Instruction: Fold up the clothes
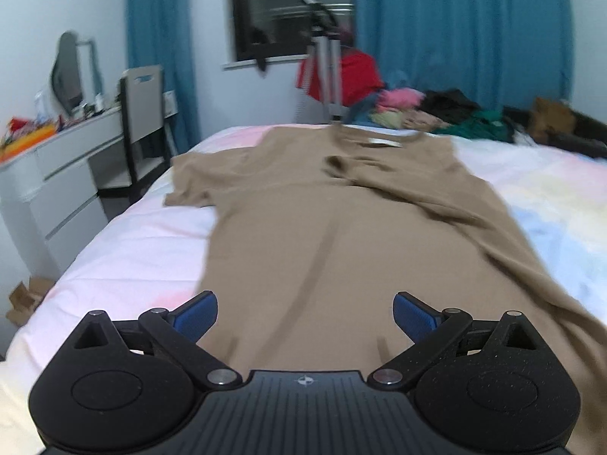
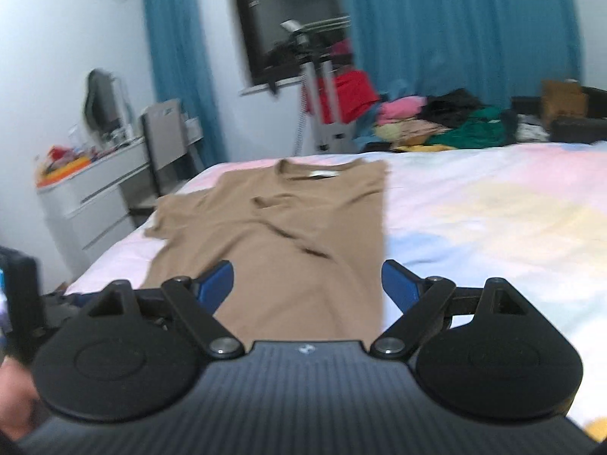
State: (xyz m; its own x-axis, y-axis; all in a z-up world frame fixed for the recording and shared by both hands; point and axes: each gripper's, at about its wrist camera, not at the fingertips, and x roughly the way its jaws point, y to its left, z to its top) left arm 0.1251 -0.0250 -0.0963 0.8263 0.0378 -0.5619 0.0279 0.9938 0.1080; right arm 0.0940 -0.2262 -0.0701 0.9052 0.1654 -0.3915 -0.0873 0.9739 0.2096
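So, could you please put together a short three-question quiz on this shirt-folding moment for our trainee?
1. True or false: both the left gripper and the right gripper stand open, gripping nothing.
2. Which side of the tan T-shirt is already folded in over the body? A) the right side, B) the left side, C) neither.
3. Fill in: the left sleeve lies spread flat on the ____.

Key:
1. True.
2. A; in the right wrist view that side ends in a straight edge.
3. Bed.
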